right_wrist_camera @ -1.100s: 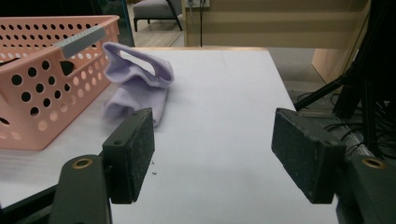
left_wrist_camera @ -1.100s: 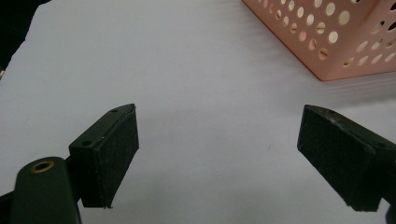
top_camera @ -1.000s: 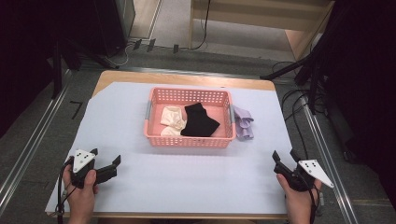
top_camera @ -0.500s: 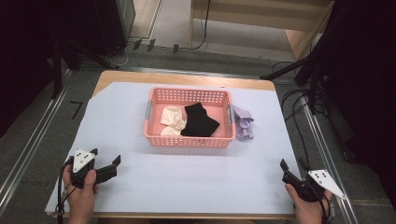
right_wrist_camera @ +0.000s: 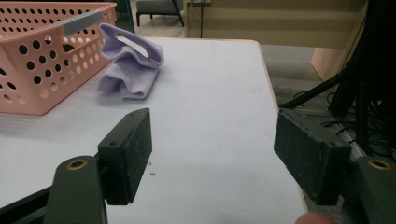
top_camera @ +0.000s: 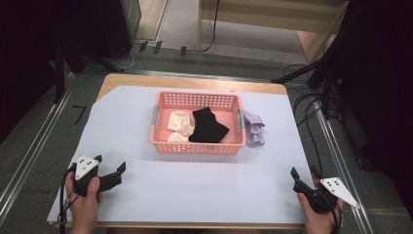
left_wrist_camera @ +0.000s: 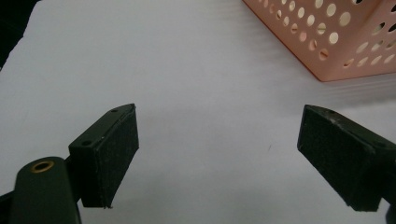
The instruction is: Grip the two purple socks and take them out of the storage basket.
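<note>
A pink perforated basket [top_camera: 197,145] [left_wrist_camera: 336,60] [right_wrist_camera: 28,88] stands mid-table, holding a black sock [top_camera: 208,126] and a cream sock [top_camera: 179,126]. A lilac sock [top_camera: 254,127] [right_wrist_camera: 133,63] lies crumpled on the sheet just right of the basket. My left gripper [top_camera: 111,168] [left_wrist_camera: 219,156] rests open near the table's front left, jaws wide apart over bare sheet, nothing between them. My right gripper [top_camera: 303,173] [right_wrist_camera: 212,151] stands open at the front right corner, empty, with the lilac sock well ahead of it.
A white sheet [top_camera: 146,112] covers the wooden table. Its right edge [right_wrist_camera: 275,107] lies close beside my right gripper, with cables and stand legs [top_camera: 316,92] on the floor beyond. Metal rails run along both sides of the table.
My right gripper has drawn back toward the front right corner of the table over the last second. The left gripper, the basket and the socks have stayed put.
</note>
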The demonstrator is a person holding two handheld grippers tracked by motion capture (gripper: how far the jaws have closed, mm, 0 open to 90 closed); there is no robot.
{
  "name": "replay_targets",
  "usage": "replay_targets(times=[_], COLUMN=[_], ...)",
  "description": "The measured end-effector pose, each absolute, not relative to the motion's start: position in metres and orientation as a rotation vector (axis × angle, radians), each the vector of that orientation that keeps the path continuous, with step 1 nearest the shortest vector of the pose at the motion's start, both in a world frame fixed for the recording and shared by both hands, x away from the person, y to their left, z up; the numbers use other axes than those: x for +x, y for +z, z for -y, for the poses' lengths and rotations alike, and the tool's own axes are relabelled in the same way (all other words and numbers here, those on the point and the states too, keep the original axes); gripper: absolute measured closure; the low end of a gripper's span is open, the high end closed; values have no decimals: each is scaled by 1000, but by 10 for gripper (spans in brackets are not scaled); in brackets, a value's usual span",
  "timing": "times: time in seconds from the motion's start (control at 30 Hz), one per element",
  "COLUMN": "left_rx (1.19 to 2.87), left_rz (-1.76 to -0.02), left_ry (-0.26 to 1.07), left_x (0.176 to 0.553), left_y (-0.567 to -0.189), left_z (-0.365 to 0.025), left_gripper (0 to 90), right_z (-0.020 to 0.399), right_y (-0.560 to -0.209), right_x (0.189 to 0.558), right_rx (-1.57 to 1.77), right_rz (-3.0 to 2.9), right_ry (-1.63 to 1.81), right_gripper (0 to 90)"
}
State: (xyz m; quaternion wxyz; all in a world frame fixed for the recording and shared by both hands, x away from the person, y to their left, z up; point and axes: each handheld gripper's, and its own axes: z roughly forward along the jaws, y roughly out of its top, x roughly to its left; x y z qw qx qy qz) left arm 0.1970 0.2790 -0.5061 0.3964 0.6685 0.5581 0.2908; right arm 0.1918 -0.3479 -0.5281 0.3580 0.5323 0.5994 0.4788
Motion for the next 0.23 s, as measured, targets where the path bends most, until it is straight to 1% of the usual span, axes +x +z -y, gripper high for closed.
replay_targets(times=[0.23], left_rx=[1701], left_rz=[-1412], left_ry=[744], left_x=[197], left_y=[-506], left_z=[-279], left_gripper=[132], right_z=[350], right_y=[-528], right_x=[194], right_rx=[1383], right_rz=[-1571], right_ry=[1256], right_gripper=[241])
